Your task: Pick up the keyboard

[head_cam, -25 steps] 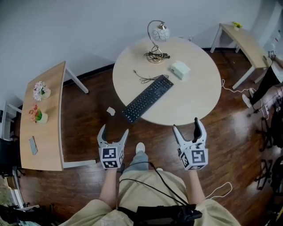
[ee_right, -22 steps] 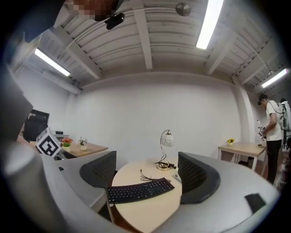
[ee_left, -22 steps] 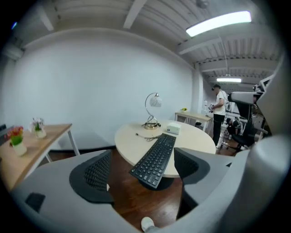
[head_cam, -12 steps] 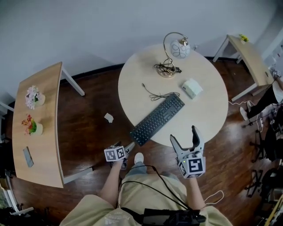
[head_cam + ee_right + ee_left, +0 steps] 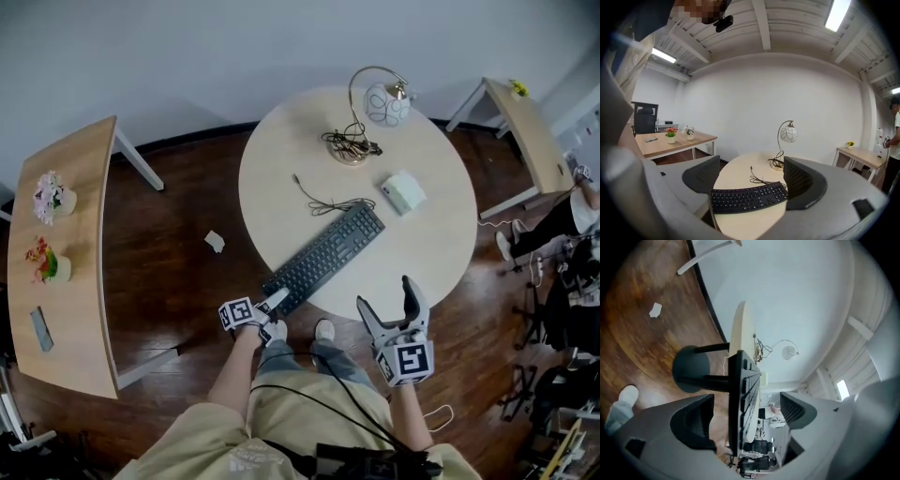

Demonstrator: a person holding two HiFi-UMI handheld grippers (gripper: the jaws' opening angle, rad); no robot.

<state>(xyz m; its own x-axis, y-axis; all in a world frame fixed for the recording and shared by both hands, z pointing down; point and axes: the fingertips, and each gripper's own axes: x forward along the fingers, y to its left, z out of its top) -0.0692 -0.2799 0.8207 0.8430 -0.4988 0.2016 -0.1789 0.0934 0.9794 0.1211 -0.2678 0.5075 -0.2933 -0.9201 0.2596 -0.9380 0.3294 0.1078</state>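
The black keyboard point(image 5: 323, 258) lies slantwise on the round table point(image 5: 281, 159), its near-left end jutting over the rim. My left gripper point(image 5: 274, 302) is rolled on its side at that end. In the left gripper view the keyboard point(image 5: 740, 394) stands edge-on between the open jaws of the left gripper point(image 5: 747, 416), with gaps on both sides. My right gripper point(image 5: 386, 295) hovers open at the table's near edge, nothing between its fingers. In the right gripper view the keyboard point(image 5: 747, 197) lies ahead of the right gripper point(image 5: 750, 177), untouched.
A lamp point(image 5: 380, 103), a white box point(image 5: 405, 192) and the keyboard's loose cable point(image 5: 328, 202) sit further back on the table. A paper scrap point(image 5: 215, 242) lies on the wood floor. A side desk point(image 5: 66, 309) with flower pots stands left, another desk point(image 5: 520, 122) far right.
My left gripper has dropped, rolled onto its side and come up to the keyboard's near end. The right gripper has moved forward to the table's edge.
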